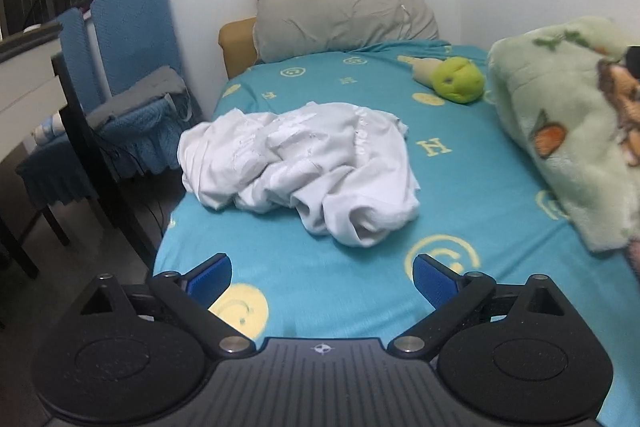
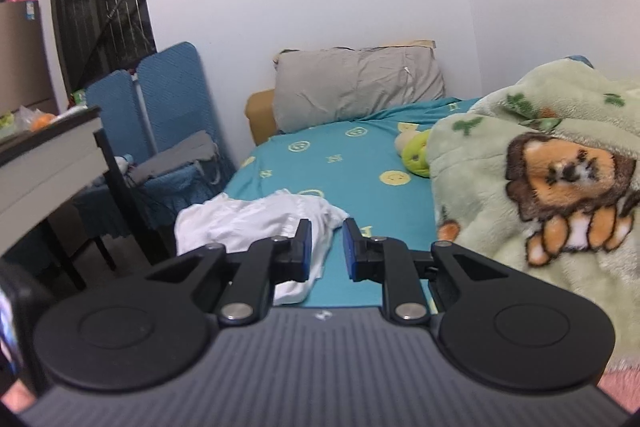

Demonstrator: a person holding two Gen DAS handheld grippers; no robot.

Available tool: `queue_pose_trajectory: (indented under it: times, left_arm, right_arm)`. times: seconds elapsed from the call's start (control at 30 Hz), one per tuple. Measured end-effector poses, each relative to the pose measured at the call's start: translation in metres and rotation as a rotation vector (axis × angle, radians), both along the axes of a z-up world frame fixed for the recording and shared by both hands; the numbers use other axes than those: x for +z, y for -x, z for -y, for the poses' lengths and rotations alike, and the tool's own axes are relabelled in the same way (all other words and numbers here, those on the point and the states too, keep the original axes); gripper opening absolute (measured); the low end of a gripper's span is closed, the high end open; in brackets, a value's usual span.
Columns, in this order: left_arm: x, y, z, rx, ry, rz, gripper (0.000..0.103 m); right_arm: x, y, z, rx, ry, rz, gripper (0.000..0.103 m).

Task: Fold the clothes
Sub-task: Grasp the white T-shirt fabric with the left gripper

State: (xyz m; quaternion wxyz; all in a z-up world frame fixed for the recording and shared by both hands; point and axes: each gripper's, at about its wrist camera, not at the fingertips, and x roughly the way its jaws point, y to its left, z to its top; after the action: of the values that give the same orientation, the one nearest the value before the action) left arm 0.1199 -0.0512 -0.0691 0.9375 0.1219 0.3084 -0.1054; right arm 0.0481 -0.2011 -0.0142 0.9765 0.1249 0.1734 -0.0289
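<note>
A crumpled white garment point(image 1: 304, 167) lies in a heap on the turquoise bed sheet point(image 1: 320, 291), near the bed's left edge. My left gripper point(image 1: 322, 277) is open wide and empty, held above the sheet just short of the garment. In the right wrist view the same garment point(image 2: 256, 223) lies ahead and to the left. My right gripper point(image 2: 327, 247) is open with a narrow gap between its blue pads and holds nothing; it hovers near the garment's right edge.
A green plush blanket with a lion print point(image 2: 540, 187) is piled on the bed's right side. A grey pillow point(image 1: 344, 15) and a green soft toy point(image 1: 456, 79) lie at the head. Blue-covered chairs point(image 1: 128, 67) and a table point(image 2: 48, 163) stand left of the bed.
</note>
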Motion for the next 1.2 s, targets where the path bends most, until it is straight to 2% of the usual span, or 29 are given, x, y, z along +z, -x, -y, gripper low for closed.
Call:
queue_pose_trajectory:
  times: [0.03,0.07,0.1,0.13,0.17,0.2,0.3,0.37,0.4,0.43,0.5,0.53,0.57,0.6,0.7,0.87,0.93,1.03,1.13,1.2]
  left_arm:
    - [-0.003,-0.007,0.002,0.003,-0.007,0.004,0.100]
    - [-0.007,-0.013,0.006,0.005,-0.009,0.005,0.100]
    - [-0.012,-0.019,0.011,-0.020,-0.020,0.015,0.100]
    - [-0.017,-0.025,0.017,-0.044,-0.030,0.025,0.100]
    - [-0.022,-0.031,0.023,-0.069,-0.041,0.035,0.099]
    - [-0.027,-0.037,0.029,-0.093,-0.053,0.046,0.099]
    - [-0.051,-0.056,0.053,-0.180,-0.181,0.096,0.095]
    - [-0.066,-0.076,0.063,-0.184,-0.230,0.087,0.083]
    - [-0.072,-0.087,0.067,-0.170,-0.244,0.076,0.080]
    - [-0.077,-0.098,0.070,-0.155,-0.258,0.067,0.072]
    - [-0.083,-0.113,0.073,-0.131,-0.246,0.073,0.065]
    - [-0.084,-0.116,0.072,-0.122,-0.230,0.075,0.049]
    - [-0.085,-0.120,0.071,-0.113,-0.214,0.076,0.024]
    - [-0.084,-0.121,0.069,-0.100,-0.190,0.072,0.017]
    - [-0.067,-0.107,0.052,-0.093,-0.073,0.105,0.012]
    - [-0.016,-0.053,0.025,-0.069,0.023,0.170,0.009]
    - [0.005,-0.034,0.012,-0.041,0.081,0.145,0.009]
    - [0.026,0.001,-0.002,-0.012,0.112,0.112,0.009]
    - [0.027,0.025,-0.015,0.060,0.127,0.027,0.010]
    - [0.025,0.033,-0.019,0.104,0.095,-0.034,0.015]
  right_arm:
    - [-0.002,-0.003,0.004,-0.005,-0.005,-0.008,0.021]
    - [-0.004,-0.006,0.007,-0.009,-0.011,-0.015,0.028]
    - [-0.006,-0.009,0.011,-0.014,-0.016,-0.023,0.045]
    - [-0.008,-0.012,0.014,-0.019,-0.021,-0.030,0.055]
    - [-0.009,-0.015,0.016,-0.028,-0.021,-0.025,0.079]
    - [-0.011,-0.018,0.018,-0.037,-0.021,-0.021,0.092]
    - [-0.016,-0.026,0.019,-0.051,0.006,-0.039,0.090]
    - [-0.022,-0.033,0.023,-0.051,-0.011,-0.057,0.090]
    - [-0.025,-0.036,0.025,-0.053,-0.024,-0.068,0.090]
    - [-0.029,-0.039,0.028,-0.056,-0.037,-0.079,0.090]
    - [-0.036,-0.046,0.032,-0.067,-0.043,-0.096,0.090]
    - [-0.039,-0.050,0.033,-0.073,-0.038,-0.103,0.090]
    - [-0.043,-0.054,0.034,-0.078,-0.034,-0.110,0.090]
    - [-0.046,-0.058,0.035,-0.080,-0.035,-0.117,0.090]
    - [-0.054,-0.069,0.037,-0.086,-0.036,-0.133,0.090]
    - [-0.054,-0.069,0.034,-0.062,-0.033,-0.123,0.090]
    - [-0.051,-0.065,0.031,-0.056,-0.025,-0.110,0.090]
    - [-0.046,-0.056,0.027,-0.051,-0.019,-0.092,0.090]
    - [-0.041,-0.048,0.023,-0.042,-0.021,-0.090,0.090]
    - [-0.039,-0.044,0.021,-0.039,-0.021,-0.095,0.090]
